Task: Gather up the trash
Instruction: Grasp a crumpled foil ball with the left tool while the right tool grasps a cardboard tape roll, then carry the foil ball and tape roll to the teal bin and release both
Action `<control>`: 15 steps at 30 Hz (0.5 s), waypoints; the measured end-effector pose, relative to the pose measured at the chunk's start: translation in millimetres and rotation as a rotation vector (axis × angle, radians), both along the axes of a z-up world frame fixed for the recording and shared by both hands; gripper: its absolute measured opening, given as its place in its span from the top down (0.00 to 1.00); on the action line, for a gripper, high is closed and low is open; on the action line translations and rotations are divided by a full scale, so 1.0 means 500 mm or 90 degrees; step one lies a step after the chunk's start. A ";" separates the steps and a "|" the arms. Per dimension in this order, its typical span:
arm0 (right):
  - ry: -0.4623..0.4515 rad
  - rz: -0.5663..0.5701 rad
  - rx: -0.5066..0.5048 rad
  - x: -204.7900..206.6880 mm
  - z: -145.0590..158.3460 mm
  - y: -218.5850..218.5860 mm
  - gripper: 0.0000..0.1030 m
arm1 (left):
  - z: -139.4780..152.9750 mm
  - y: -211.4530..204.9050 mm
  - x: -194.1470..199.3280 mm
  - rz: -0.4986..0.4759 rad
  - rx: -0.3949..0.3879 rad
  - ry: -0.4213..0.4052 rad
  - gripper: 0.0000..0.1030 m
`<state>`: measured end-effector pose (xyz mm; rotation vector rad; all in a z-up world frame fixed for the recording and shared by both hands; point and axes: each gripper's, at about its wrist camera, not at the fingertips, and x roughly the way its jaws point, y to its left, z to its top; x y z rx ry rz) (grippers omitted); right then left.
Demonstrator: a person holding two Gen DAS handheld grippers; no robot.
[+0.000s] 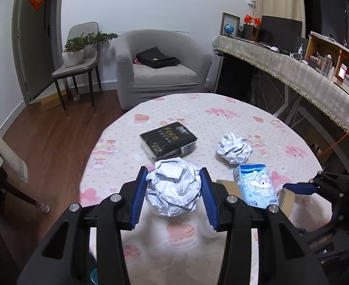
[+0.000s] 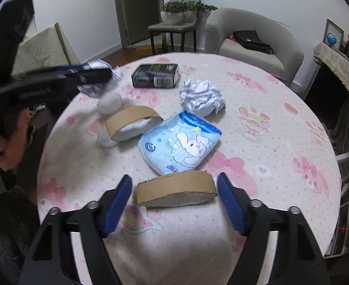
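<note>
**Left jaws clamp a paper ball; right jaws straddle a cardboard ring**

Left gripper (image 1: 174, 190) angled down over the near edge of the surface (image 1: 222, 109), which has a pink-print cloth. In the right wrist view it comes in from the left edge, lifted off the surface, with a person's hand (image 2: 8, 142) wrapped on its handle. A crumpled paper ball (image 1: 174, 186) sits between the blue pads, both pads pressed against its sides: jaws at a medium width, holding the ball. Ball looks clear of the cloth, shadow below it.

Right gripper (image 2: 174, 190) pitched steeply down near the surface's front edge. A flattened cardboard ring (image 2: 176, 187) lies on the cloth between the jaws, roughly centred, long side spanning the gap. Jaws fairly wide; small gap shows on each side of the ring, pads not touching it. Not held.

Just beyond the ring: light blue tissue pack (image 2: 181, 142) with a cartoon print, lying flat. Left of that, a second cardboard ring (image 2: 131, 123), tilted, with two small white lumps (image 2: 109, 102) beside it, what they are I cannot tell. Further back, a second crumpled paper ball (image 2: 201, 97), loose on the cloth, apart from both grippers. Farthest on the surface, a black tissue pack (image 2: 155, 74).

Behind the surface: grey armchair (image 1: 160, 66) with a black bag (image 1: 156, 58) on its seat, and a chair carrying potted plants (image 1: 79, 47).
</note>
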<state>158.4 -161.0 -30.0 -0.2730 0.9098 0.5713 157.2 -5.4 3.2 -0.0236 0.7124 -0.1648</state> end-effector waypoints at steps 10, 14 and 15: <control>-0.025 -0.014 0.027 -0.025 0.049 0.000 0.37 | 0.012 0.087 -0.033 0.049 -0.017 -0.006 0.55; -0.036 -0.012 0.038 -0.027 0.064 0.022 0.37 | 0.019 0.116 -0.055 0.067 -0.020 -0.012 0.55; -0.037 -0.010 0.040 -0.027 0.066 0.029 0.37 | 0.019 0.124 -0.064 0.072 -0.019 -0.012 0.55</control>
